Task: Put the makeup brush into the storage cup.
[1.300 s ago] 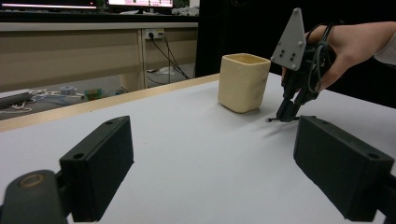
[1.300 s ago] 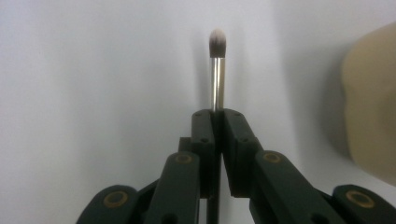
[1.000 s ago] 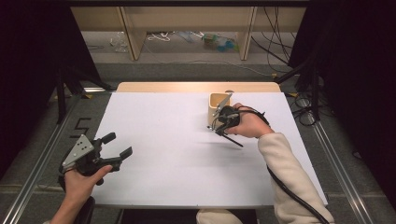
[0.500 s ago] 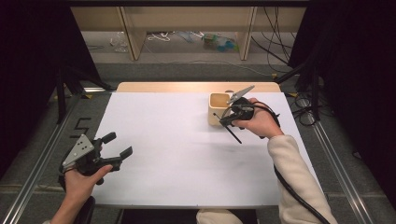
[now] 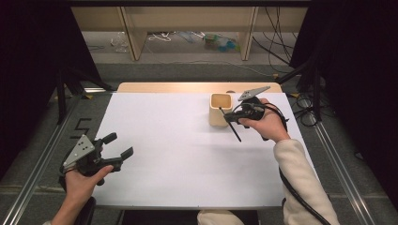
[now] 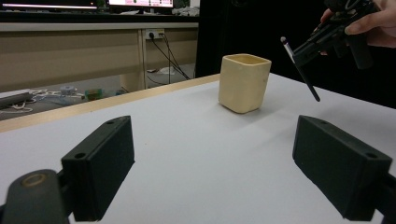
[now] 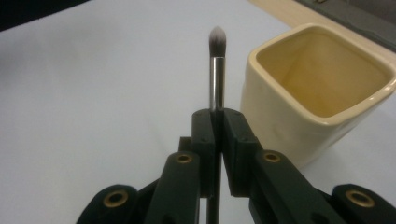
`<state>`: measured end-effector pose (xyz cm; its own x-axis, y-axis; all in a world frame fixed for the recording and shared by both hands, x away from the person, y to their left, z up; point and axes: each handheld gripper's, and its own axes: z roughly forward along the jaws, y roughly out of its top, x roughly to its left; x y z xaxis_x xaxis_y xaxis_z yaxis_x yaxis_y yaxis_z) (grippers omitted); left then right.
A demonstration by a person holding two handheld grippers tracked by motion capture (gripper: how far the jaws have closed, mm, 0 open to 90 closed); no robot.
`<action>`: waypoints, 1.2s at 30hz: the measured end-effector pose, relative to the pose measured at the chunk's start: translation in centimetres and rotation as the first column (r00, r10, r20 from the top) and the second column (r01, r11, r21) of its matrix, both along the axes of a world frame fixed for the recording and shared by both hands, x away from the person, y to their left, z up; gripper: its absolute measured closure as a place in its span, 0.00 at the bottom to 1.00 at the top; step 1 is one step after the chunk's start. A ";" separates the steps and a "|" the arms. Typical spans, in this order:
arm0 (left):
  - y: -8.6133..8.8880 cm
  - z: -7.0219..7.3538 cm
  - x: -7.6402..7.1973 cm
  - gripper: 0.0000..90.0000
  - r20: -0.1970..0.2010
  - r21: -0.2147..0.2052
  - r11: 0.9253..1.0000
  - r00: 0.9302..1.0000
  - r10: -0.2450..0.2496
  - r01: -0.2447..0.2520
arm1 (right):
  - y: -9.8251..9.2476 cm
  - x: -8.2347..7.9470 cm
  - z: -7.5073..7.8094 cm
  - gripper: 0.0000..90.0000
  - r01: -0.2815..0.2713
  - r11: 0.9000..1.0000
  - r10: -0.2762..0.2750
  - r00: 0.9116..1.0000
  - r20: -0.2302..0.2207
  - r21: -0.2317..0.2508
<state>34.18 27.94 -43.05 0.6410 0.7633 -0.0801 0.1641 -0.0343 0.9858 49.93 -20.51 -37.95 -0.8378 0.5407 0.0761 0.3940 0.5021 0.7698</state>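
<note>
A cream square cup stands upright and empty on the white table near its far right. My right gripper hovers just right of the cup, shut on a thin black makeup brush. The brush's grey bristle tip points up beside the cup's rim and its handle slants down toward the table. My left gripper is open at the near left of the table, with nothing between its jaws.
The white table top rests on a wooden board whose edge shows at the back. Beyond stand wooden shelving legs and loose cables on the floor. Metal rails run along both sides.
My right gripper has lifted and swung right of the cup, carrying the brush and tilting it more upright. The left gripper has stayed put.
</note>
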 end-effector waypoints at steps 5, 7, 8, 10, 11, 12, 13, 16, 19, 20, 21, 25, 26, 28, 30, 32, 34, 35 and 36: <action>0.0 0.0 -0.1 0.14 0.001 -0.001 1.000 1.000 0.008 -0.008 | -0.6 -0.2 0.6 0.94 0.036 0.994 -0.040 0.998 0.043 0.102; 0.0 0.0 -0.1 0.14 0.000 -0.003 1.000 1.000 0.008 -0.008 | -0.8 -0.2 0.8 0.94 0.040 0.991 -0.047 0.998 0.052 0.128; 0.0 0.0 -0.1 0.14 0.000 -0.003 1.000 1.000 0.008 -0.008 | -0.9 -0.2 0.9 0.94 0.038 0.990 -0.045 0.998 0.049 0.134; 0.0 0.0 -0.1 0.14 0.000 -0.003 1.000 1.000 0.009 -0.009 | -1.0 -0.2 0.9 0.94 0.044 0.987 -0.054 0.997 0.062 0.156; 0.0 0.0 -0.1 0.14 0.000 -0.003 1.000 1.000 0.010 -0.010 | -1.0 -0.2 1.0 0.94 0.048 0.986 -0.058 0.997 0.057 0.158; 0.1 0.0 -0.1 0.14 0.000 -0.004 1.000 1.000 0.009 -0.009 | -1.1 -0.2 1.1 0.94 0.051 0.985 -0.063 0.996 0.067 0.166; 0.1 0.0 -0.1 0.14 0.000 -0.004 1.000 1.000 0.009 -0.009 | -1.1 -0.2 1.2 0.94 0.056 0.984 -0.069 0.995 0.070 0.170; 0.1 0.0 -0.1 0.14 0.000 -0.004 1.000 1.000 0.009 -0.009 | -1.3 -0.3 1.5 0.94 0.057 0.980 -0.075 0.993 0.088 0.192; 0.1 0.0 -0.1 0.15 -0.001 -0.005 1.000 1.000 0.010 -0.010 | -1.3 -0.3 1.6 0.94 0.060 0.977 -0.081 0.992 0.096 0.206; 0.1 0.0 -0.1 0.15 0.000 -0.006 1.000 1.000 0.010 -0.010 | -1.3 -0.3 1.7 0.94 0.056 0.975 -0.079 0.992 0.099 0.216; 0.1 0.0 -0.1 0.15 0.000 -0.006 1.000 1.000 0.010 -0.010 | -1.3 -0.3 1.7 0.94 0.059 0.975 -0.082 0.992 0.099 0.216; 0.1 0.0 -0.1 0.15 0.000 -0.004 1.000 1.000 0.011 -0.011 | -1.4 -0.3 1.8 0.94 0.055 0.972 -0.081 0.991 0.106 0.229; 0.1 0.0 -0.1 0.15 0.000 -0.005 1.000 1.000 0.011 -0.011 | -1.4 -0.3 1.8 0.94 0.061 0.970 -0.089 0.990 0.111 0.236; 0.1 0.0 -0.2 0.15 -0.001 -0.004 1.000 1.000 0.011 -0.011 | -1.5 -0.4 2.0 0.94 0.061 0.969 -0.093 0.988 0.121 0.240; 0.1 0.0 -0.2 0.15 -0.001 -0.005 1.000 1.000 0.011 -0.011 | -1.6 -0.4 2.1 0.94 0.067 0.968 -0.099 0.987 0.123 0.242; 0.1 0.0 -0.1 0.15 -0.002 -0.006 1.000 1.000 0.012 -0.012 | -1.5 -0.4 2.2 0.94 0.060 0.965 -0.094 0.988 0.123 0.254; 0.1 0.0 -0.2 0.15 -0.002 -0.002 1.000 1.000 0.012 -0.012 | -1.5 -0.4 2.3 0.94 0.065 0.964 -0.103 0.985 0.135 0.257; 0.1 0.0 -0.2 0.15 -0.002 0.001 1.000 1.000 0.012 -0.012 | -1.6 -0.4 2.3 0.94 0.062 0.964 -0.100 0.986 0.135 0.258; 0.1 0.0 -0.2 0.15 -0.001 0.001 1.000 1.000 0.011 -0.011 | -1.6 -0.4 2.4 0.94 0.062 0.963 -0.100 0.986 0.135 0.262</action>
<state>34.01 28.03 -43.06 0.6322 0.7706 -0.0800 0.1658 -0.0336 0.9856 49.52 -22.09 -35.56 -0.8042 0.5857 0.1010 0.2989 0.2517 0.9205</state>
